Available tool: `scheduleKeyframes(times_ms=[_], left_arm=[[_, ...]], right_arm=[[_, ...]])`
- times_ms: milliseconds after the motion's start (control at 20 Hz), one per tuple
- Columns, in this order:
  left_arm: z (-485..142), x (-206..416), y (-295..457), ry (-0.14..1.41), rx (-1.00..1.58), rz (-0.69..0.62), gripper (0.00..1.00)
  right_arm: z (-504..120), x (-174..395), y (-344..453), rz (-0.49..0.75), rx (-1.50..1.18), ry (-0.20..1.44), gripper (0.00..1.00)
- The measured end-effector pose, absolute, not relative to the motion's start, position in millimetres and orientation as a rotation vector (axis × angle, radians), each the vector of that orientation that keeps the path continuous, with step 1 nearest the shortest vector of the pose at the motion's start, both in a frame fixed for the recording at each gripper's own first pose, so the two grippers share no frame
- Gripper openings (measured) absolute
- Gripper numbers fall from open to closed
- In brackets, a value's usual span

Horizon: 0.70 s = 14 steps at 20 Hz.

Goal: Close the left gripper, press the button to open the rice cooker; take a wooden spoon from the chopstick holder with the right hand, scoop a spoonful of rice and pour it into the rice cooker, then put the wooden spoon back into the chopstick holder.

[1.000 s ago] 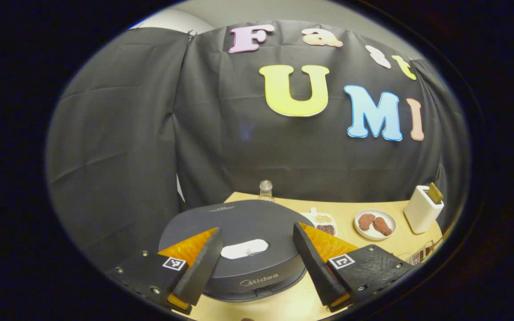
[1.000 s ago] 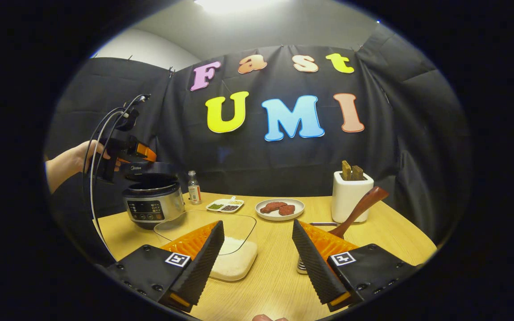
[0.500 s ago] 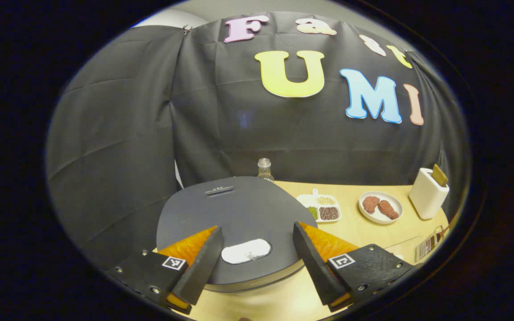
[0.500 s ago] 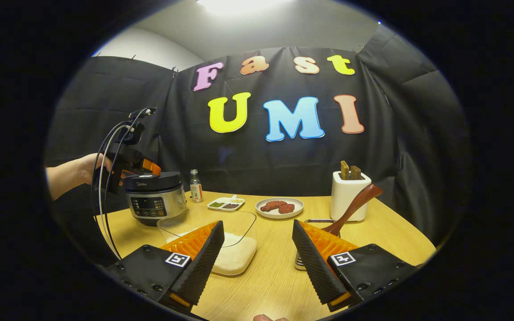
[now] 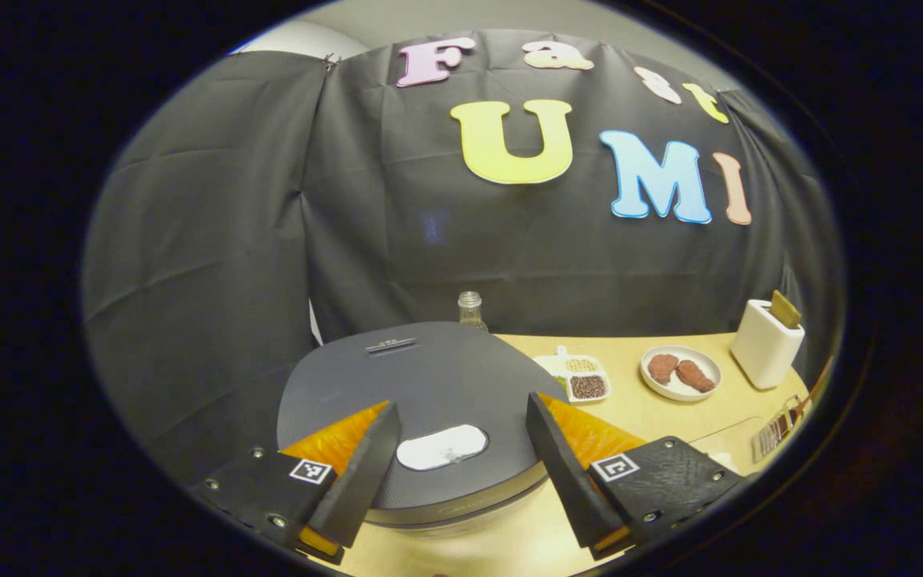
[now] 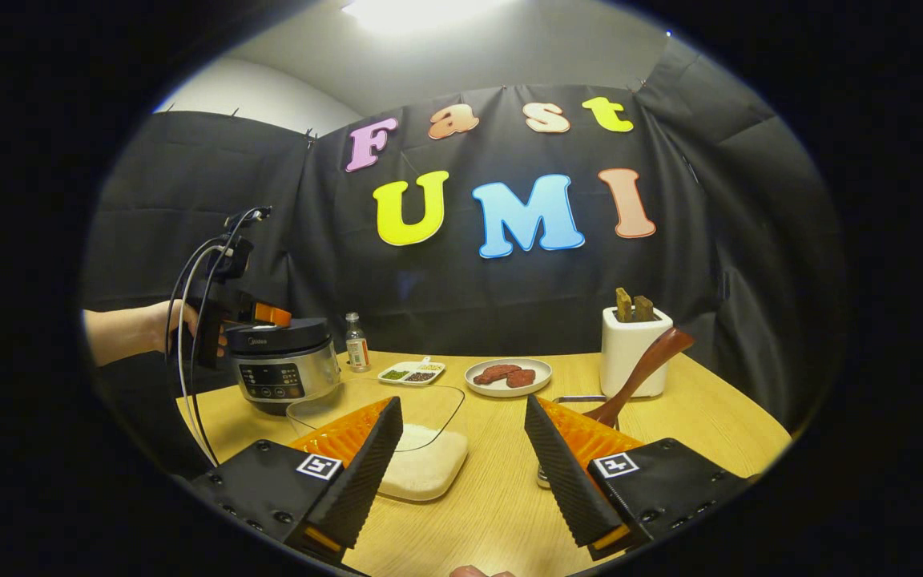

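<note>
Left gripper view: rice cooker [image 5: 421,401] at the table's [image 5: 654,417] near left, dark round lid down, pale oval button [image 5: 441,446] between the spread fingers of the left gripper [image 5: 457,469]. Right gripper view: right gripper [image 6: 461,473] likewise spread, holding nothing, over the table. Clear tub [image 6: 421,449] of white rice just ahead; white holder [image 6: 634,353] at far right with wooden handles sticking up; wooden spoon [image 6: 642,377] leaning in front of it. Plate [image 6: 508,377] with brown pieces, small divided dish [image 6: 412,373] and bottle [image 6: 357,344] farther back.

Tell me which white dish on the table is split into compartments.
The small rectangular tray beside the bottle: it holds separate grains in sections. The round plate is undivided, holding brown pieces.
</note>
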<state>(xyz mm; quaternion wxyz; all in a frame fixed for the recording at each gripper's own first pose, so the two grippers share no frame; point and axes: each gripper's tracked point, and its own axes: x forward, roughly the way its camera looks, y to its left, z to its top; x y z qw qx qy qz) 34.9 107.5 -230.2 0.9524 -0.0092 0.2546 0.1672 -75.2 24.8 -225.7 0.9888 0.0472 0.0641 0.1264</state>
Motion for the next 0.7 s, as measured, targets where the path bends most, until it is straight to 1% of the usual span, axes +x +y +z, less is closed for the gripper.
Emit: scheduleKeyframes(times_ms=[100,150,200,450,550,650,700], left_arm=[[-239.3,29.7,105.1,0.543,-0.001,0.336,1.00],[-235.6,32.9,105.8,0.517,0.010,0.333,1.00],[-238.5,32.7,105.4,0.532,0.009,0.334,1.00],[-230.1,32.0,106.3,0.510,-0.007,0.321,1.00],[-225.2,26.5,106.3,0.477,0.007,0.355,1.00],[-211.8,21.7,94.7,0.427,0.040,0.352,0.99],[-202.4,20.0,84.8,0.398,0.034,0.331,0.96]], right_arm=[[-229.8,-71.0,20.8,0.243,0.103,0.136,0.98],[-232.0,-70.3,20.2,0.240,0.105,0.140,0.98],[-233.7,-69.4,18.9,0.235,0.106,0.144,0.98],[-229.8,-64.1,16.0,0.212,0.105,0.147,0.98],[-223.9,-57.3,15.4,0.199,0.098,0.147,0.98],[-212.7,-48.7,12.8,0.180,0.088,0.147,0.98],[-203.3,-43.8,9.2,0.165,0.082,0.141,0.98]])
